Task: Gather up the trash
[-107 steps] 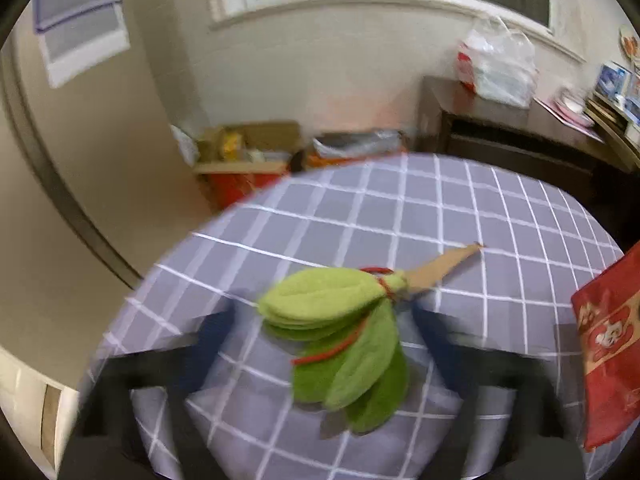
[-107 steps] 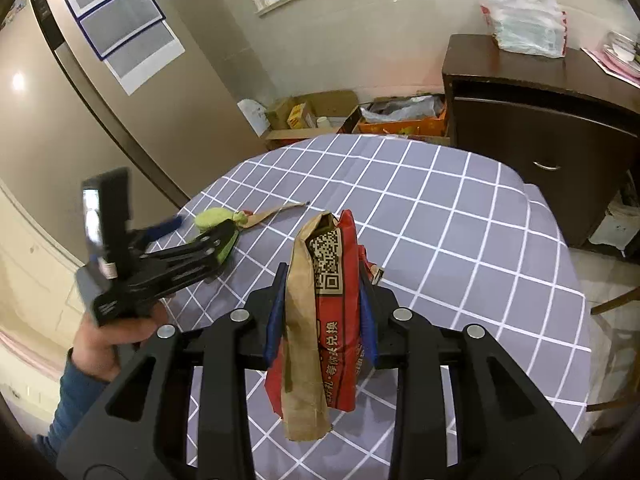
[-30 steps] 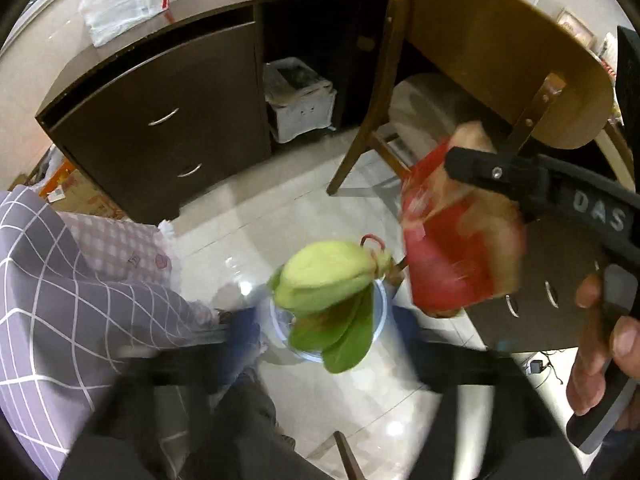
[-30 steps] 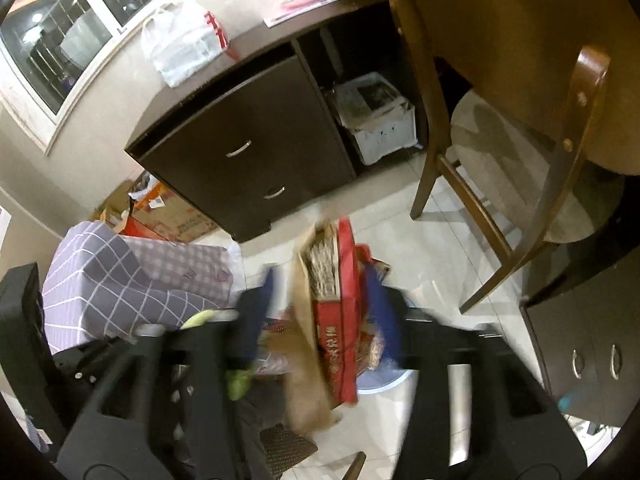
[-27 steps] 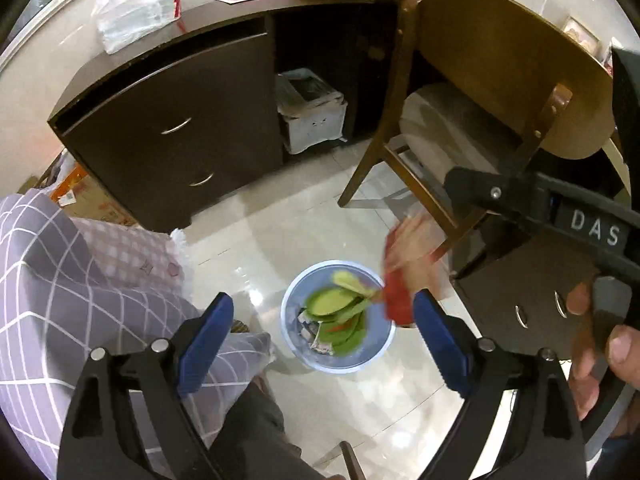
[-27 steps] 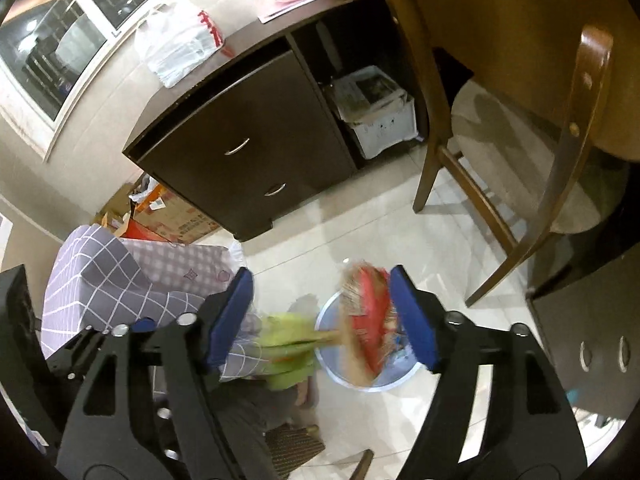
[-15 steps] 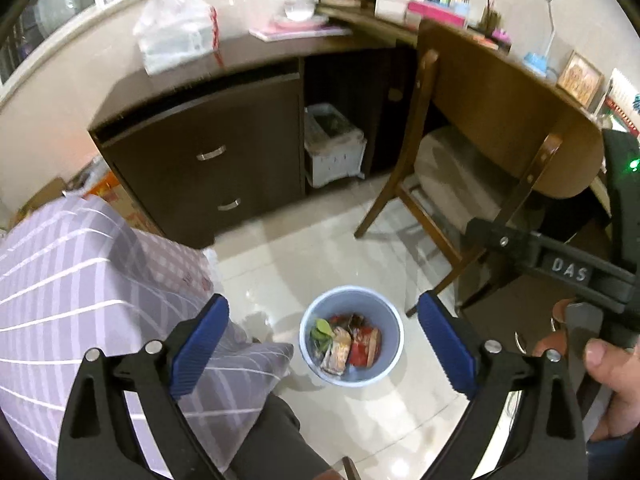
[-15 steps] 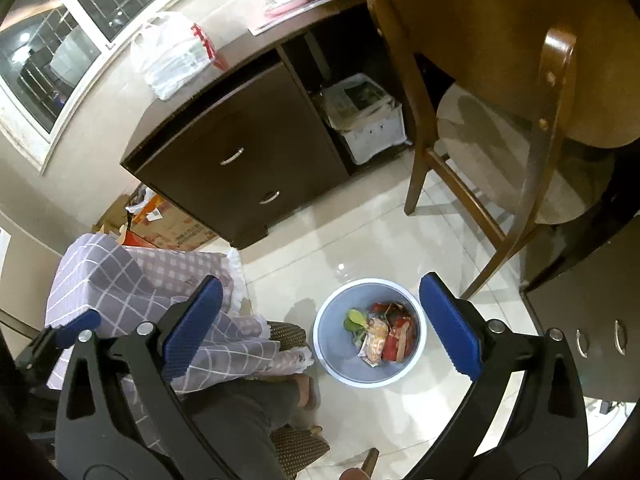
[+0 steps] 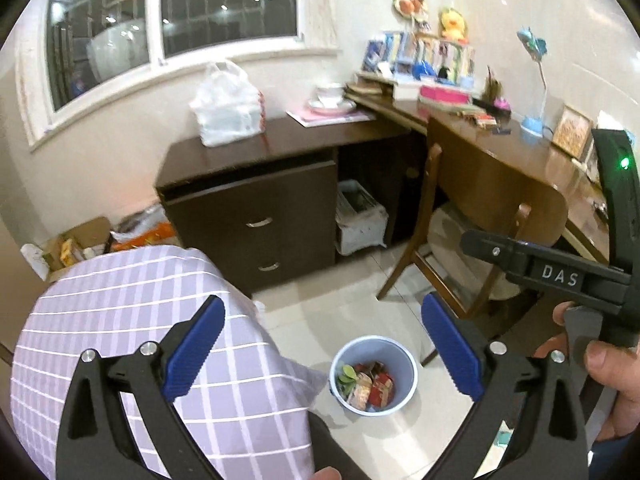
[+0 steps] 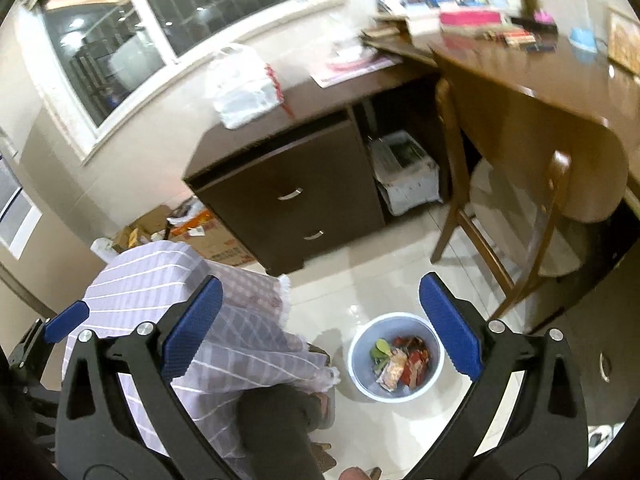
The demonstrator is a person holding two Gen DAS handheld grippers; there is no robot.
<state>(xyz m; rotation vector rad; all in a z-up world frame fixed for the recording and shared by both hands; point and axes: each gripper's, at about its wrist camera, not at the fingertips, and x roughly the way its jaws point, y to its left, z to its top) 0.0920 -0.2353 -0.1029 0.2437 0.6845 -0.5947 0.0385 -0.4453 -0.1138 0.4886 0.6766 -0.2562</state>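
Observation:
A pale blue bin (image 9: 405, 364) stands on the floor beside the checked-cloth table (image 9: 140, 320). Inside it lie the green leaf bundle (image 9: 346, 372) and the red snack packet (image 9: 380, 386) among other wrappers. My left gripper (image 9: 323, 308) hangs high above the bin, its jaws opening wide with nothing between them. In the right wrist view the bin (image 10: 394, 317) holds the same leaves (image 10: 380, 350) and red packet (image 10: 414, 356). My right gripper (image 10: 320, 292) is open and empty, well above it.
A dark drawer cabinet (image 9: 260, 208) with a white plastic bag (image 9: 226, 108) on top stands against the wall. A wooden chair (image 9: 500, 208) and a cluttered desk stand to the right. Cardboard boxes (image 9: 80, 240) sit behind the table. A person's leg (image 10: 272, 432) is near the bin.
Both grippers let go: the leaf bundle and the red packet fell into the bin. Both jaws opened wide, and both grippers rose and tilted up, so the bin looks smaller.

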